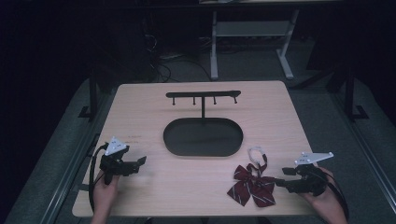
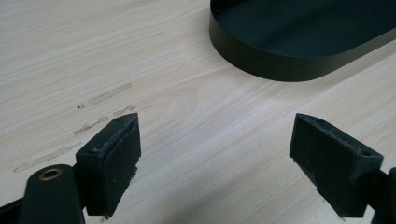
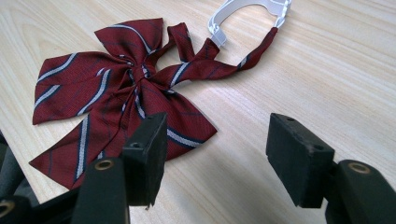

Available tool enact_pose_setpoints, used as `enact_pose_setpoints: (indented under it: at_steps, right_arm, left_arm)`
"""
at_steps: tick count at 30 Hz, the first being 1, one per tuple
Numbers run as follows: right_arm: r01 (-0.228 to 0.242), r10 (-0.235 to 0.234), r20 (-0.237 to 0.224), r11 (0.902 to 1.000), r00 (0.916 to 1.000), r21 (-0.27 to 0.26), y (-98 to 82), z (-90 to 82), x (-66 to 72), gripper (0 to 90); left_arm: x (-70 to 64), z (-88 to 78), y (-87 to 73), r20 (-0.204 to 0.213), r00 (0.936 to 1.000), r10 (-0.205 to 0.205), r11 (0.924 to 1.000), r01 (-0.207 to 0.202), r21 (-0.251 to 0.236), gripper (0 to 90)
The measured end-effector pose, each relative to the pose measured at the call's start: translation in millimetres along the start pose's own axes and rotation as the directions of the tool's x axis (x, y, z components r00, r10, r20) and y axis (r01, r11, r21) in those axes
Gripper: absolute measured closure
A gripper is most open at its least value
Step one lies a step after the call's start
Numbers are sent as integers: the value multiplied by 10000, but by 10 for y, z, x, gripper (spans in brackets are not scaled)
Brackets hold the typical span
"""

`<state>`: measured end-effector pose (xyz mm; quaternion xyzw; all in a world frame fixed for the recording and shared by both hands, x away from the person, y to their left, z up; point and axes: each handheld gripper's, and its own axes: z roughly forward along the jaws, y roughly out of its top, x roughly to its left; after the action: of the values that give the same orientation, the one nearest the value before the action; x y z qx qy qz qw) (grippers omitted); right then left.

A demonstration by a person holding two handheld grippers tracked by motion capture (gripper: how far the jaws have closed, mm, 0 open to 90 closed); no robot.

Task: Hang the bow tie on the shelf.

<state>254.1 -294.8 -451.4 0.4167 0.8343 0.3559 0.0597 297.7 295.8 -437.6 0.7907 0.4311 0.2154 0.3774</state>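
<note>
The right claw [image 1: 283, 177] stands wide, its two black pads well apart with bare wood between them; it holds nothing and hangs just beside the bow tie [image 1: 251, 185], which lies flat on the desk [image 1: 140, 116] near the front edge at the person's right; in the right gripper view one pad [image 3: 144, 156] sits in front of the lower wing of the bow tie [image 3: 116, 105], though whether it touches the cloth I cannot tell; the left claw [image 1: 138, 163] is likewise spread wide over empty wood at the front left, gripping nothing, its pads [image 2: 114, 161] blocky and matt with scuffed edges; the bow tie is dark red woven fabric with thin white and navy stripes, pinched at a centre knot, its wings fanned out and two tails below; a narrow strap of the same cloth runs from the knot to a white plastic clasp [image 3: 247, 14], curved like a hook, lying farther from the claw; the desk is pale wood-grain laminate with rounded corners; at its middle lies a black oval tray [image 1: 203, 136] with a low, smooth metal wall, and from it rises a thin post bearing a black bar with small pegs [image 1: 204, 96]
</note>
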Motion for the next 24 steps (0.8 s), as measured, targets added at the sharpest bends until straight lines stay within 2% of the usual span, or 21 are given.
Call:
enact_pose_setpoints:
  at_steps: [4, 5, 12, 24]
  right_arm:
    - [20, -20, -101, 10000, 9999, -60, -1, 7, -6, 377]
    - [-41, 39, -172, 10000, 9998, -84, 0, 8, -5, 376]
    - [-82, 83, -219, 10000, 9997, 16, 32, 13, 39, 374]
    - [130, -130, -64, 9999, 9999, 100, 138, -2, 64, 372]
  left_arm:
    - [5, -4, -4, -36, 10000, -25, 10000, 25, 28, 163]
    - [3, -4, -9, -43, 9999, -136, 9999, 136, -36, 163]
    - [-2, -22, -7, -7, 10000, -23, 10000, 23, -2, 163]
    - [7, -22, -13, -49, 10000, -37, 10000, 37, -17, 163]
